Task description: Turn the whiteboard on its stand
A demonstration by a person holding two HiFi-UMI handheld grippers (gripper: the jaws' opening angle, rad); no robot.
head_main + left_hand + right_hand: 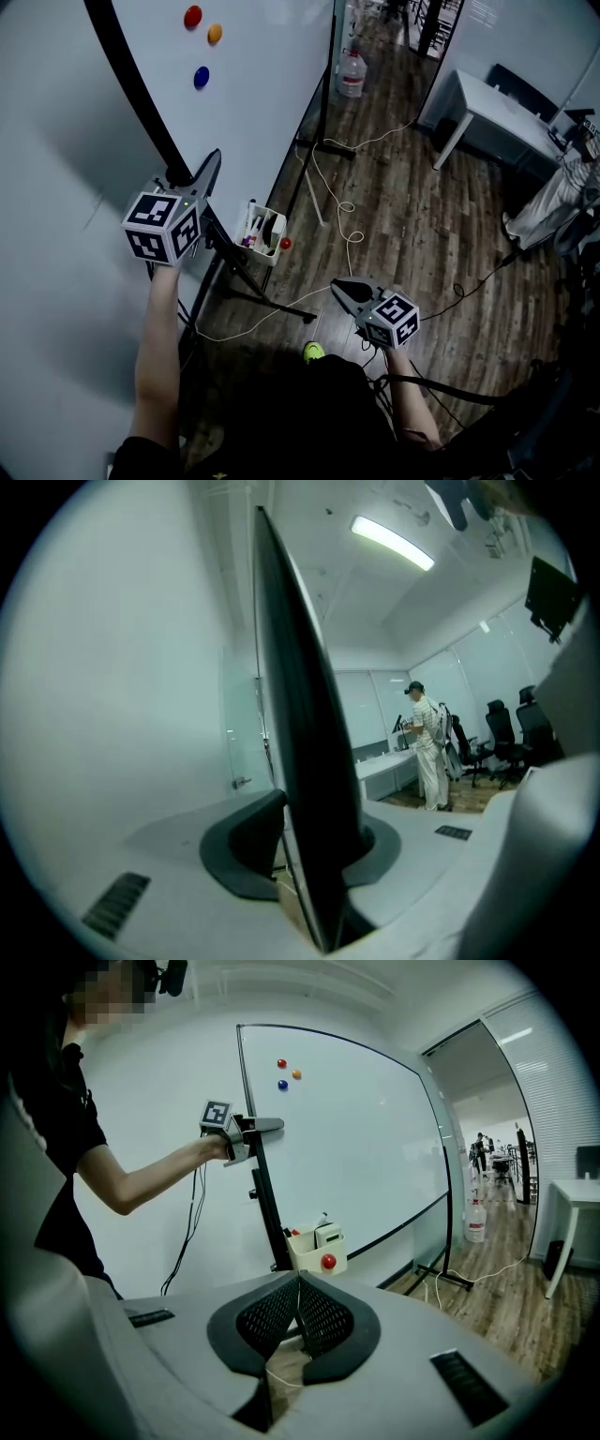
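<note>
L tool (208,171): jaws closed onto the black frame edge of the whiteboard (253,94), 1 smooth dark pad each side of it. R tool (298,1283): 2 mesh-textured pads pressed together, nothing btwn them, held low over wood-plank floor (412,216). Whiteboard has a glossy white face and sits on a black metal stand (448,1281). 3 round magnets (202,77) on the board: 1 red, 1 orange, 1 blue. 1 cream plastic marker holder (269,228) at the board's edge, w/ 1 red round knob (285,244) on it. 1 white cable (342,211) loops across the floor.
</note>
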